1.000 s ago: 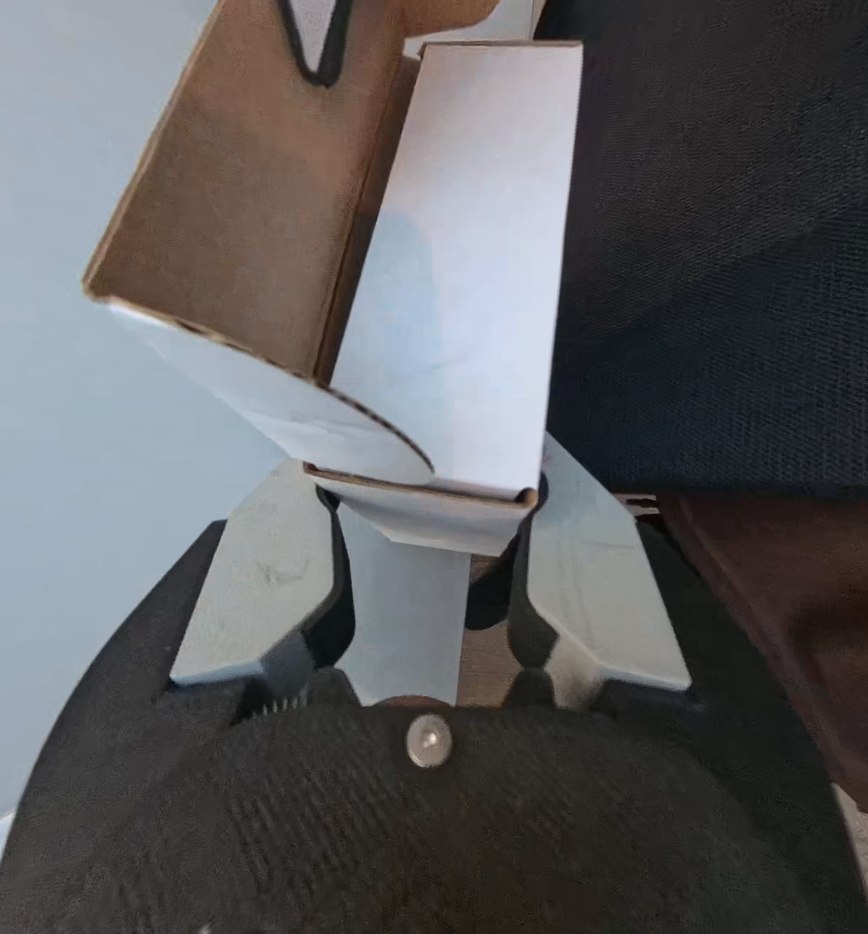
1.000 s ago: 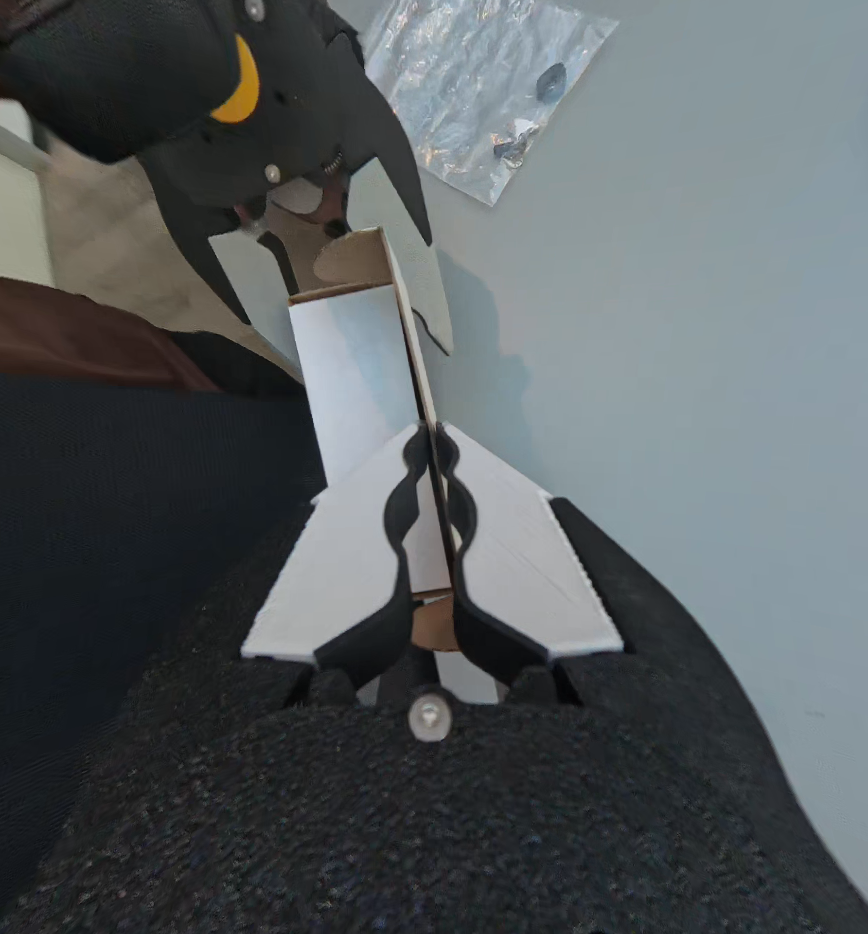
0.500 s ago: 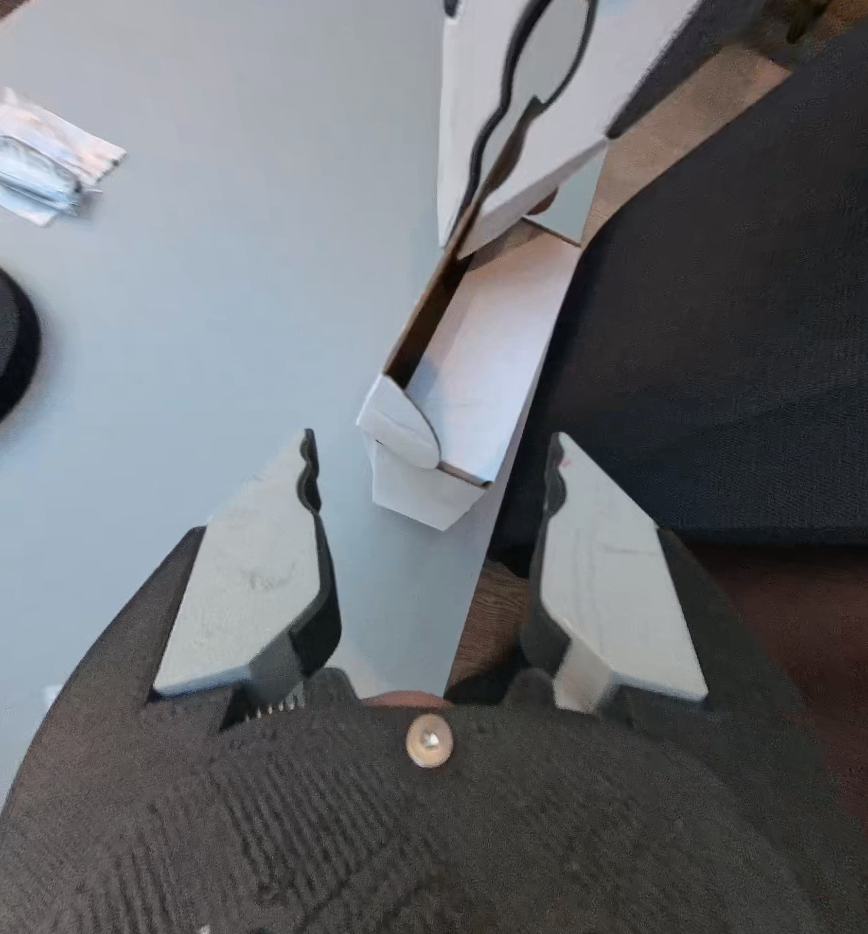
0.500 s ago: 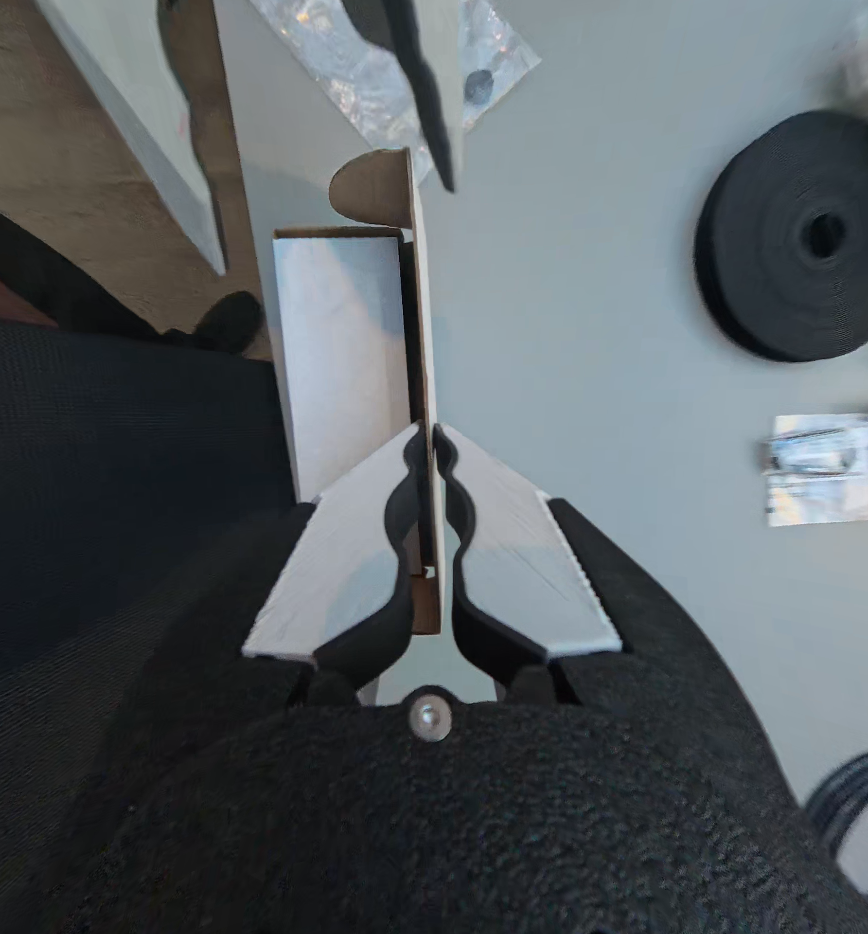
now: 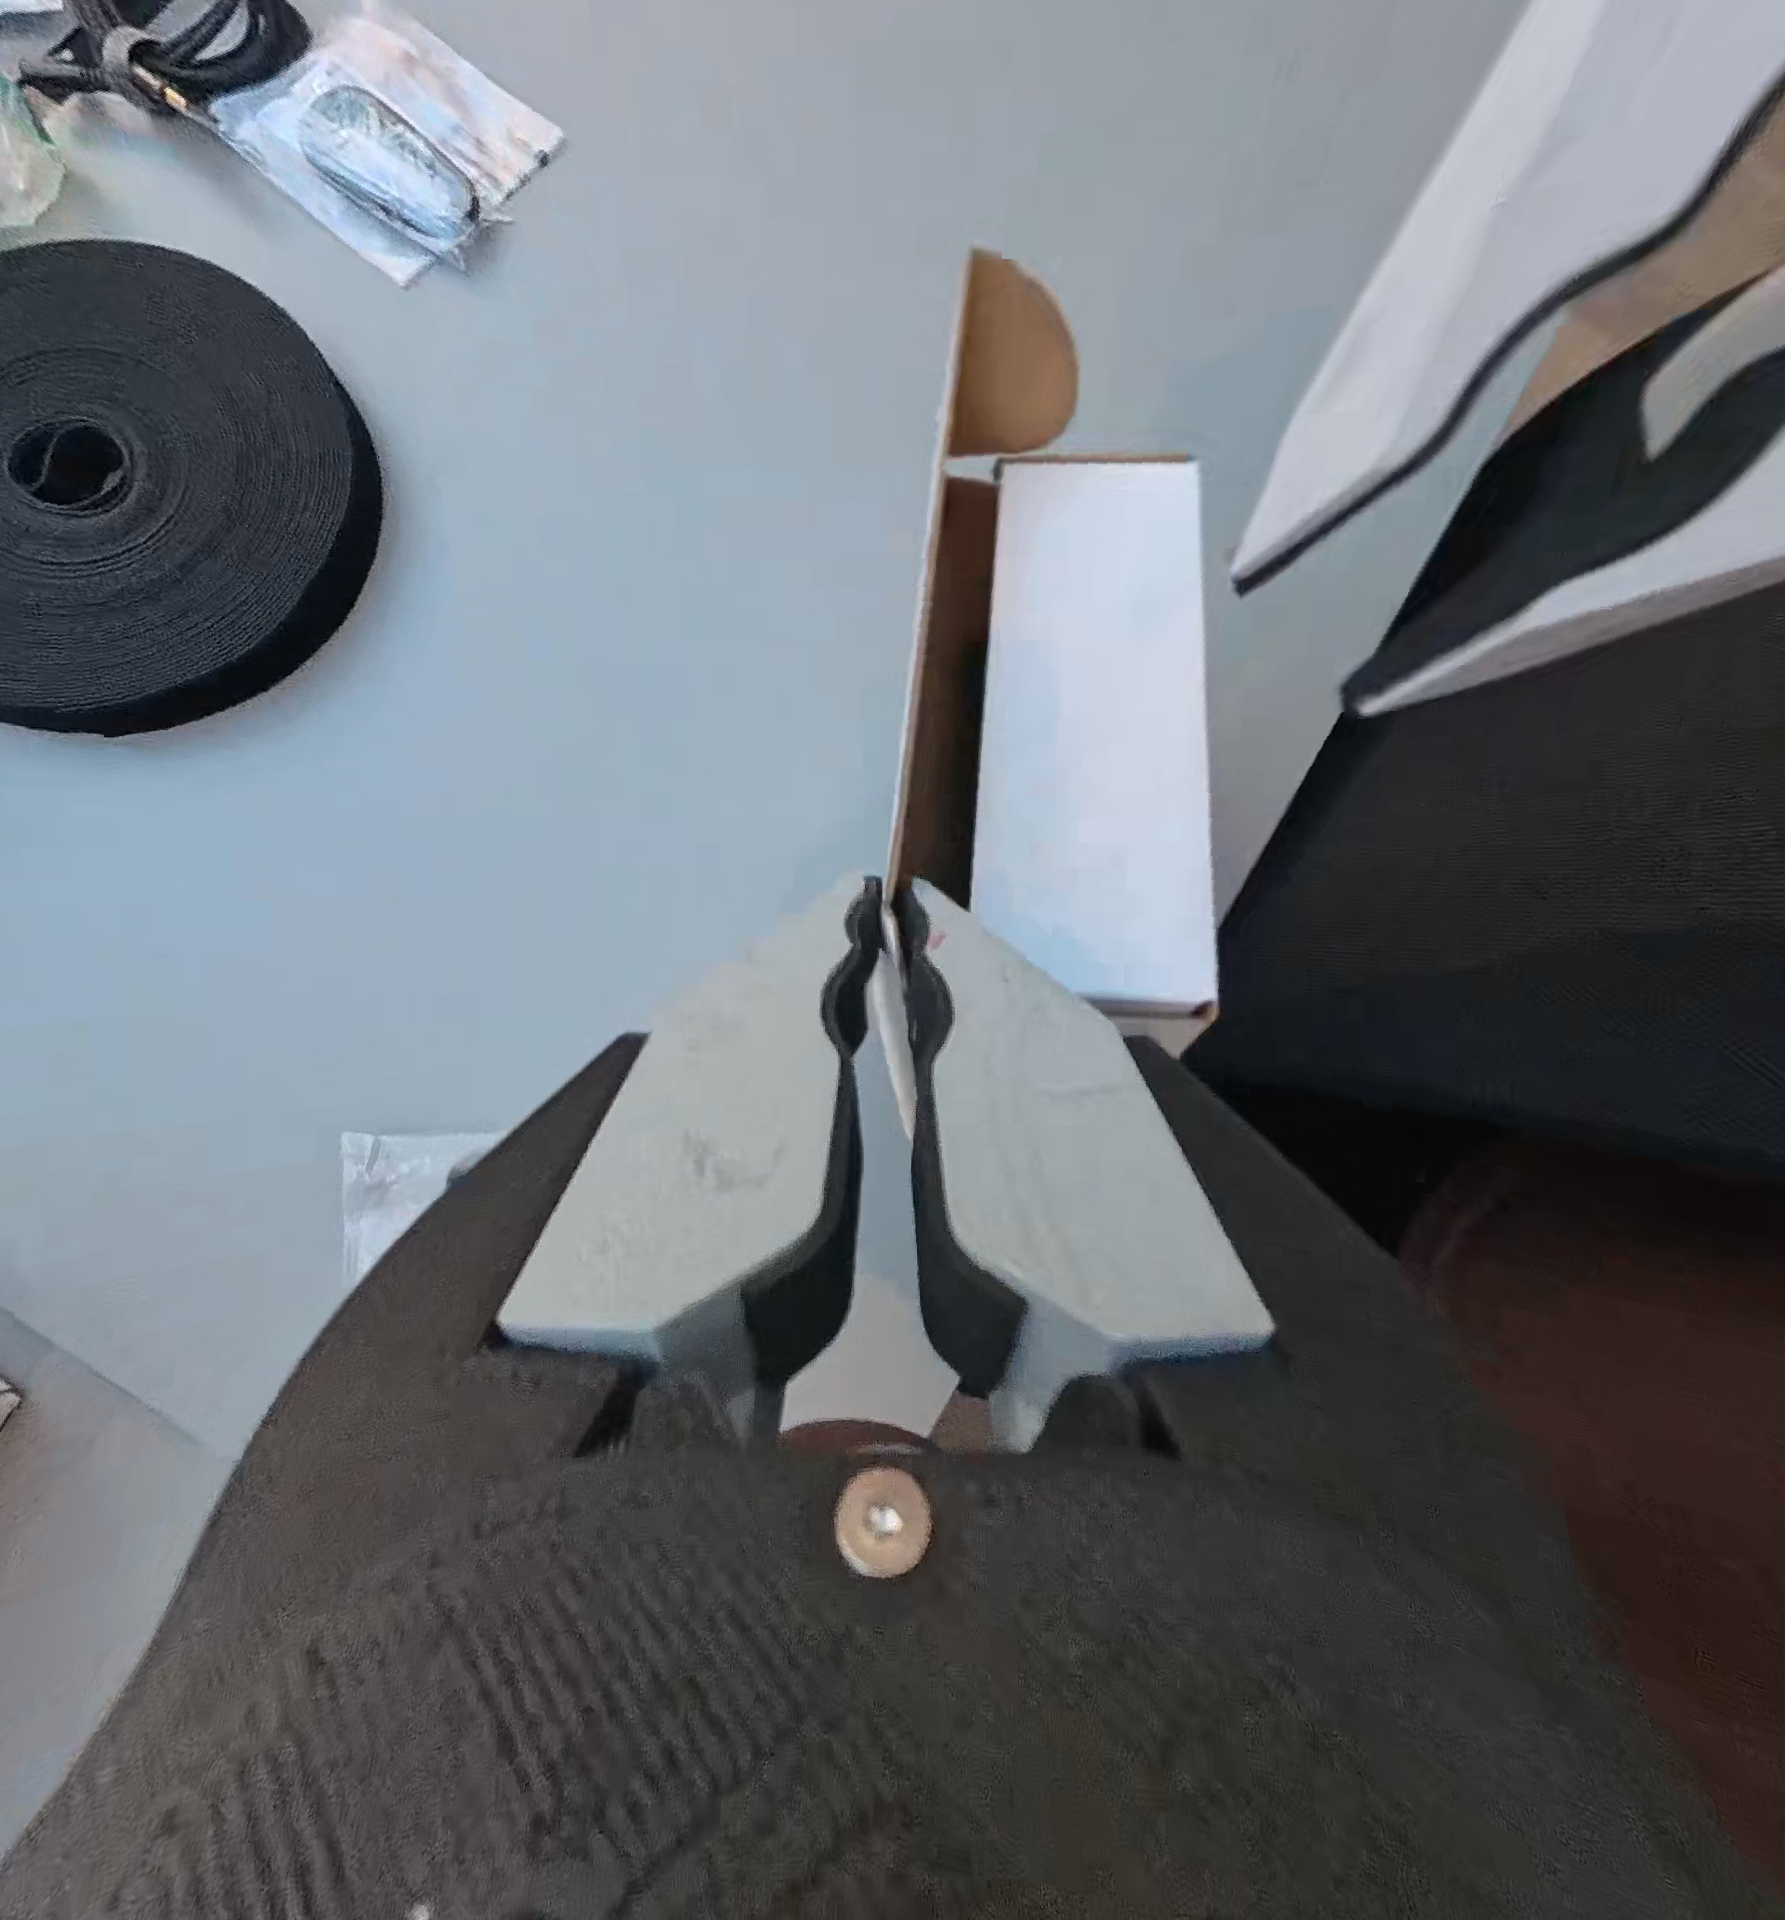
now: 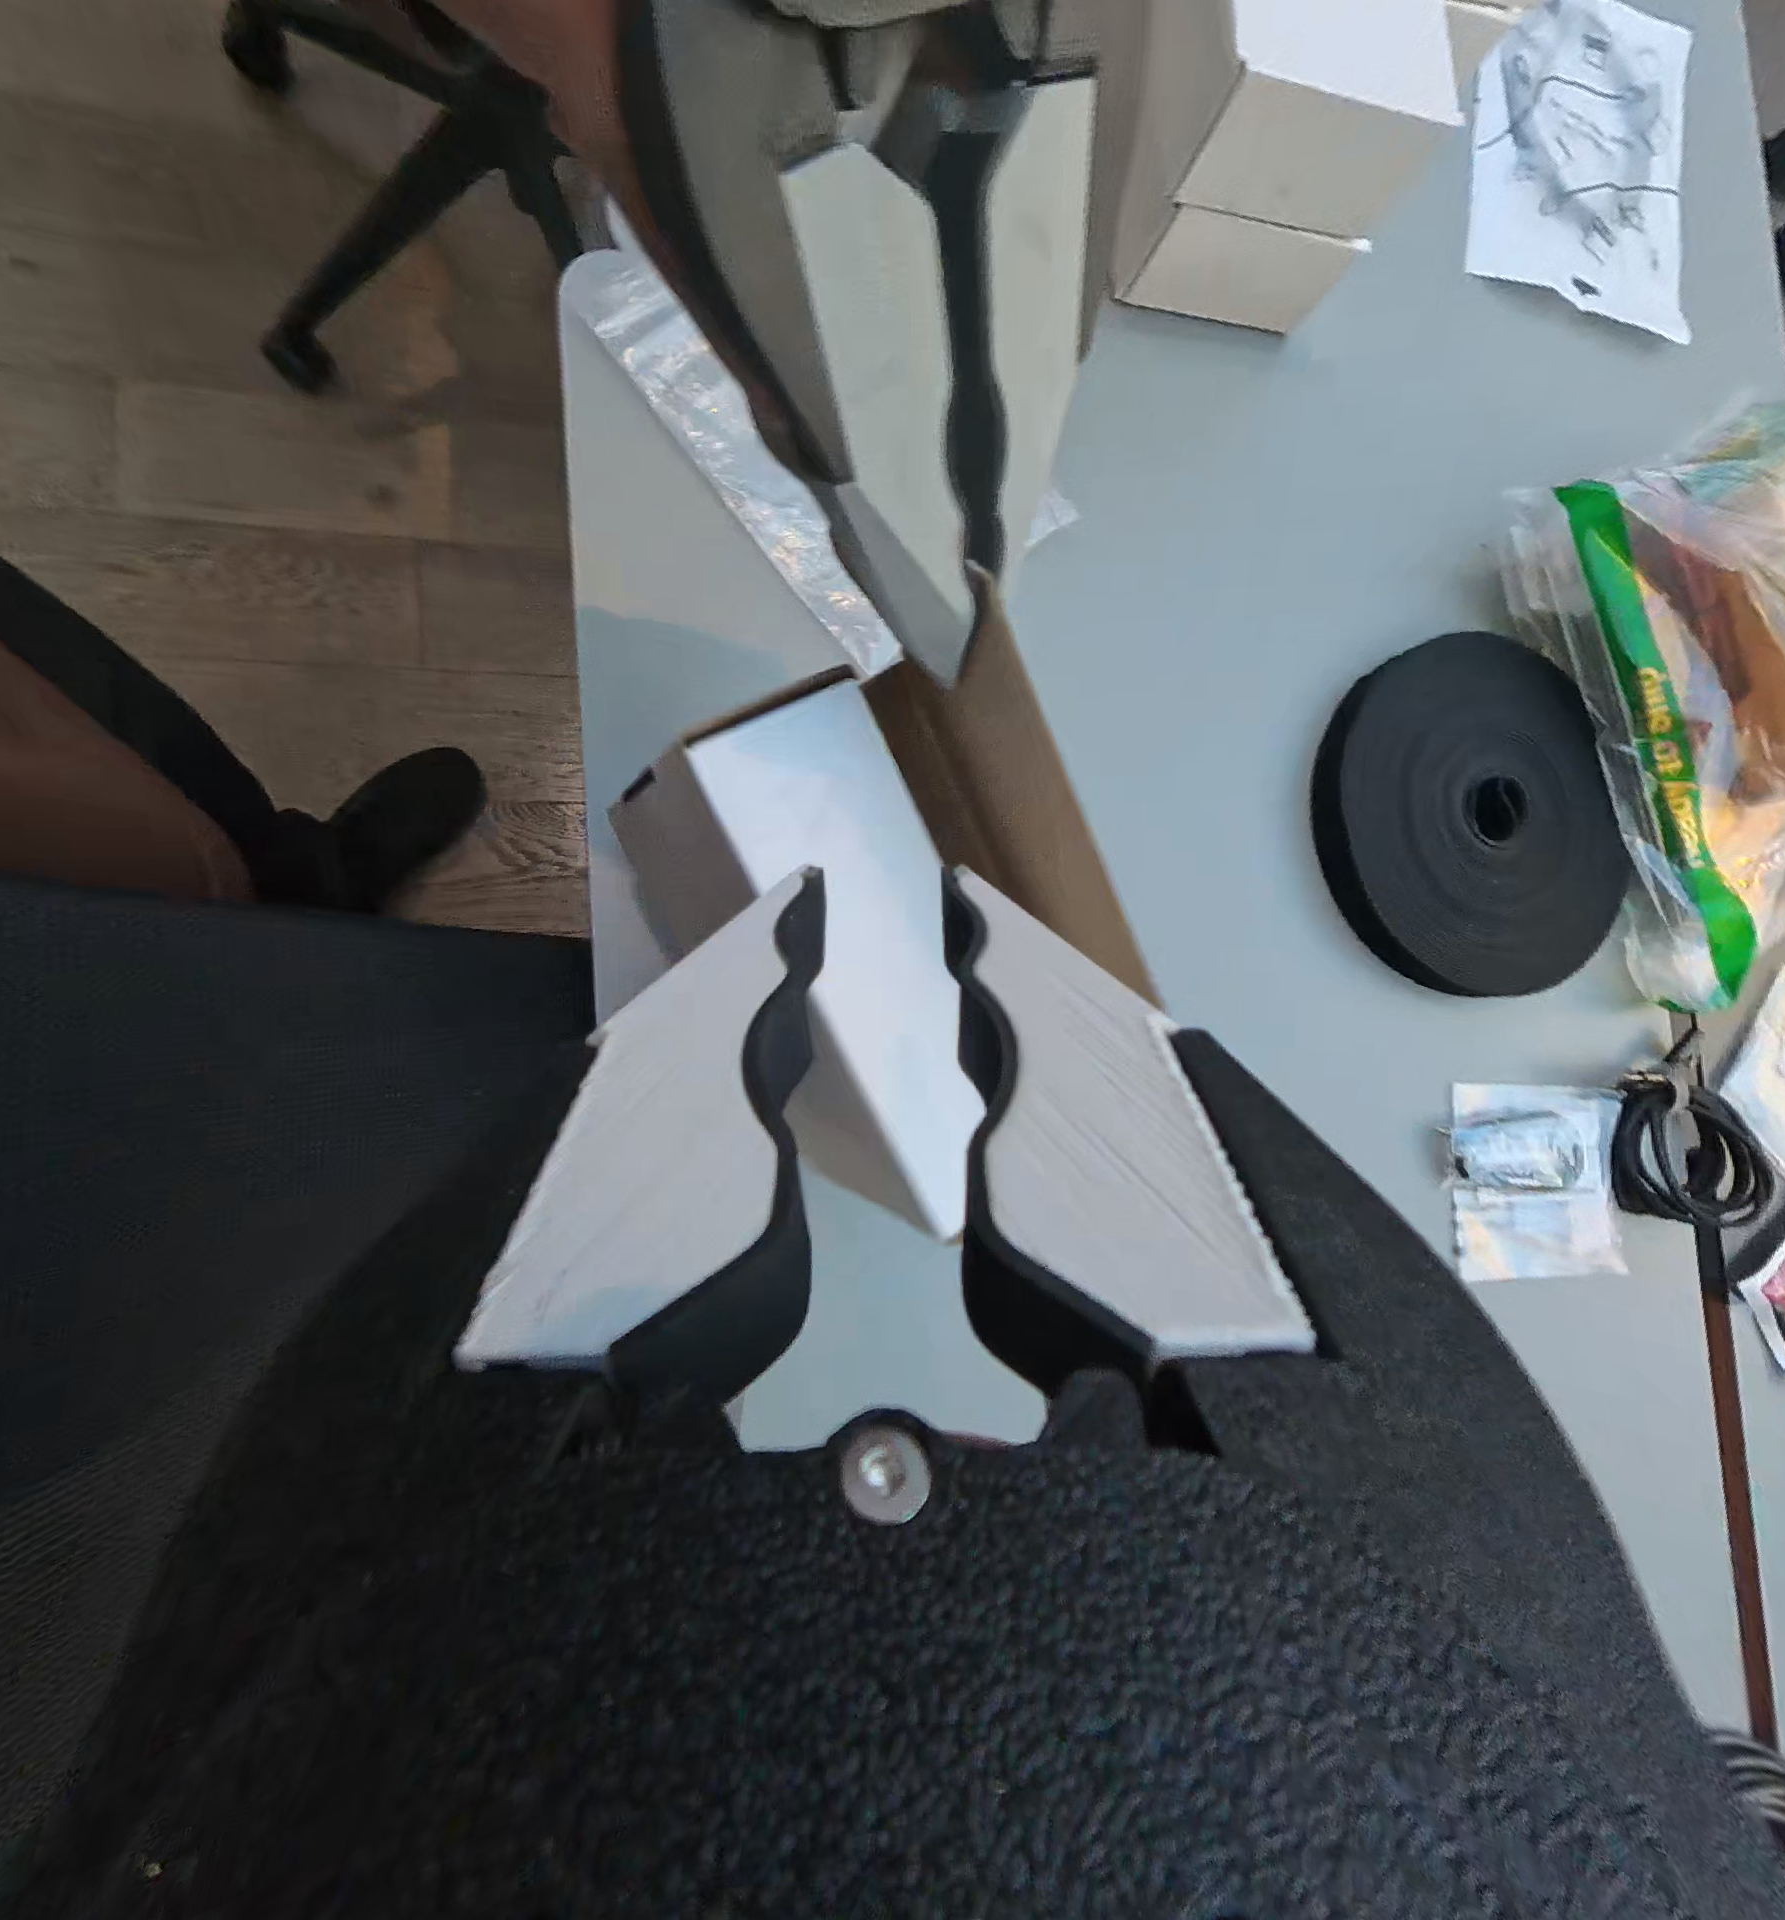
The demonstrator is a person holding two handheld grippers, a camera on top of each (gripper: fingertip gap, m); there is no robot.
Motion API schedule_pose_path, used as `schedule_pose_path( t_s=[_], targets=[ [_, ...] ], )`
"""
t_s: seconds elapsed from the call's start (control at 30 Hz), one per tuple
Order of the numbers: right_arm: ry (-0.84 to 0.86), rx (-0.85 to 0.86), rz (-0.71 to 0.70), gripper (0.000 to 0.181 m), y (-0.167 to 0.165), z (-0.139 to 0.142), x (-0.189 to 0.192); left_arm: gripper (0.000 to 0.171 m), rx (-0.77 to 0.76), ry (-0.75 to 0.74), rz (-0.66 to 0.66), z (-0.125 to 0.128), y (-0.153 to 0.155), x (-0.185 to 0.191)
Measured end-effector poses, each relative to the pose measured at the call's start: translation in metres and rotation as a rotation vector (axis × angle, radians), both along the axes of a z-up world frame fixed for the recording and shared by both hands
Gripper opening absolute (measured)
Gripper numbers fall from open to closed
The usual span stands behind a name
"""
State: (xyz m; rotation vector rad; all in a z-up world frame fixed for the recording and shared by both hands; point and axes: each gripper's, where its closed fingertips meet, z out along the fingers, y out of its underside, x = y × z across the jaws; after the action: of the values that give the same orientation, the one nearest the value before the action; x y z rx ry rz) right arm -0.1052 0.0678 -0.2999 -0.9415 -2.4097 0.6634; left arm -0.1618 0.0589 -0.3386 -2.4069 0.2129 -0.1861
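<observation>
Half a second ago the left gripper [image 5: 886, 896] hung spread wide short of the box while the right one pinched the flap; now the roles are swapped, with the left gripper closed on the thin edge of the open lid flap [image 5: 935, 665] and the right gripper [image 6: 883, 883] let go of it. Far left in the left wrist view, a black roll of strap [image 5: 129, 483] lies flat on the grey surface [image 5: 576, 582], with a clear plastic bag [image 5: 389, 156] beyond it and a coil of black cable [image 5: 171, 52] at the top edge. The small white cardboard box [image 5: 1096, 717] lies near the surface's edge, its brown-lined lid standing up along its left side, the rounded tab [image 5: 1018, 358] at the far end. In the right wrist view the right gripper's fingers stand apart, hovering over the near end of the box [image 6: 826, 862] without clamping it. To the right sit the strap roll [image 6: 1470, 821], a green-banded bag [image 6: 1698, 665] and further white boxes [image 6: 1283, 156] at the back.
</observation>
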Motion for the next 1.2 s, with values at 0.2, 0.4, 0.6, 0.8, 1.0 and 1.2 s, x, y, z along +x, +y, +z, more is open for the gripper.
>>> schedule_pose_path(
  t_s=[0.2,0.4,0.6,0.8,1.0,1.2],
  targets=[
    [-0.139,0.121,0.030,0.057,-0.002,-0.056,-0.003,0.000,0.028,-0.064,0.042,0.007,-0.003,0.002],
    [-0.136,0.229,0.094,0.046,-0.003,-0.076,-0.003,0.000,0.034,-0.132,0.148,0.011,-0.003,-0.013],
    [-0.147,0.203,0.121,0.046,-0.007,-0.079,0.005,0.000,0.062,-0.339,0.355,0.009,-0.013,-0.031],
    [-0.344,0.228,0.129,0.024,0.003,-0.114,0.041,0.000,0.139,-0.497,0.501,0.020,-0.023,-0.054],
    [-0.269,0.049,0.140,0.026,-0.018,-0.073,0.030,0.000,0.127,-0.457,0.474,0.021,-0.033,-0.047],
    [-0.314,0.054,0.116,0.048,-0.008,-0.069,0.024,0.000,0.137,-0.515,0.473,0.021,-0.034,-0.044]
  ],
)
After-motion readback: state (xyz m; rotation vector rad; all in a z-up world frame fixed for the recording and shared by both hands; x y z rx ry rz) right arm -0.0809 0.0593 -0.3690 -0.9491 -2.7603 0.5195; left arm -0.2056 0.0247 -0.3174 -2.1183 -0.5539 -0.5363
